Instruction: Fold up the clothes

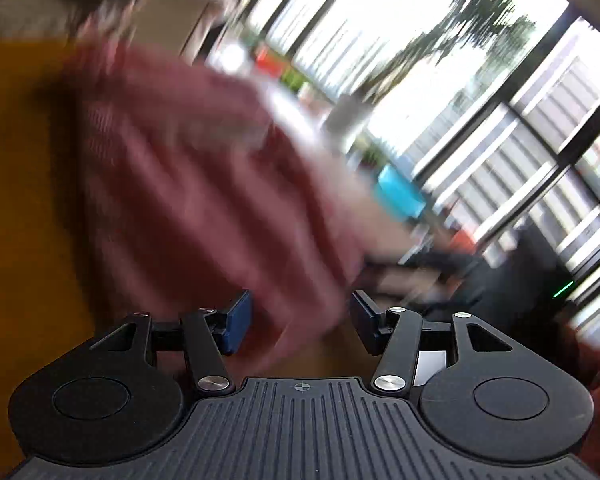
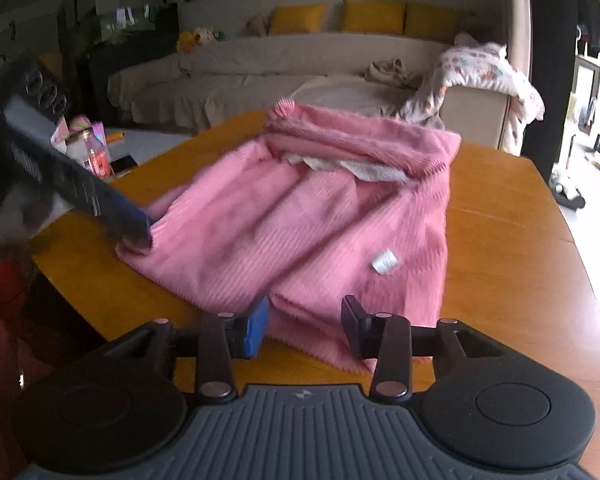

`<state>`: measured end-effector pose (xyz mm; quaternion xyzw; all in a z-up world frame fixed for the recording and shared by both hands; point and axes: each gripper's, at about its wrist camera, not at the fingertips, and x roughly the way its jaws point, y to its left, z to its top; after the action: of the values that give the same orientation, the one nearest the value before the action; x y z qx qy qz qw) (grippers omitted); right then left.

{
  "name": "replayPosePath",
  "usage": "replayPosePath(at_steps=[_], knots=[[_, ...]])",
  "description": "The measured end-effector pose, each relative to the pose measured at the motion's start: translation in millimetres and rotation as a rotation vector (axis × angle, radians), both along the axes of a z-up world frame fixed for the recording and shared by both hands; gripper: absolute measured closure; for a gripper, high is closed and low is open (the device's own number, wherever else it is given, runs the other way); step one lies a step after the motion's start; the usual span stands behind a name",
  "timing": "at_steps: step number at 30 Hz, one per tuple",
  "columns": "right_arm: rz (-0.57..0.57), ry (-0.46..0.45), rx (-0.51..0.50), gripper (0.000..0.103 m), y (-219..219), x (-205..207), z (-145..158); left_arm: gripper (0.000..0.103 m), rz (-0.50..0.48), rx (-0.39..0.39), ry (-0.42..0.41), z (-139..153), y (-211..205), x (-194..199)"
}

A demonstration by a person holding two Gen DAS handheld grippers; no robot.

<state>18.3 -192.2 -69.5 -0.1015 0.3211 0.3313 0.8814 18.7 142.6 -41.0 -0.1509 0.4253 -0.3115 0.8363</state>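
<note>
**Pink garment on table, both grippers unclenched**

Pink garment (image 2: 320, 216) lying crumpled on wooden table (image 2: 508, 240), centre of right wrist view; upper edge folded over, white lining showing at top, small white label (image 2: 385, 261) lower right on cloth. Right gripper (image 2: 305, 326) at bottom centre, jaws apart, near edge of cloth between them but pads not pressing on it. Left gripper (image 2: 134, 226) entering from left edge of same view, tip at garment's left corner; contact cannot be told.

In left wrist view, very blurred: left gripper (image 1: 300, 322) at bottom, jaws apart, nothing clamped, garment (image 1: 204, 184) filling centre just beyond tips, table (image 1: 24, 200) at left. Windows (image 1: 480, 100) upper right. Sofa (image 2: 284, 64) w/ yellow cushions (image 2: 374, 16) in background, top of right wrist view.
</note>
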Motion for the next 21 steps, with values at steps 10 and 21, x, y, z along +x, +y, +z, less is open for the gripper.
replayPosePath(at_steps=[10,21], knots=[[-0.049,0.033,0.164,0.043,-48.7,59.8,68.8,0.009,0.244,-0.152,-0.134,65.3,73.9,19.6],[-0.173,0.213,0.238,0.038,-20.3,258.4,45.5,0.014,0.436,-0.282,0.097,17.3,121.9,171.3]])
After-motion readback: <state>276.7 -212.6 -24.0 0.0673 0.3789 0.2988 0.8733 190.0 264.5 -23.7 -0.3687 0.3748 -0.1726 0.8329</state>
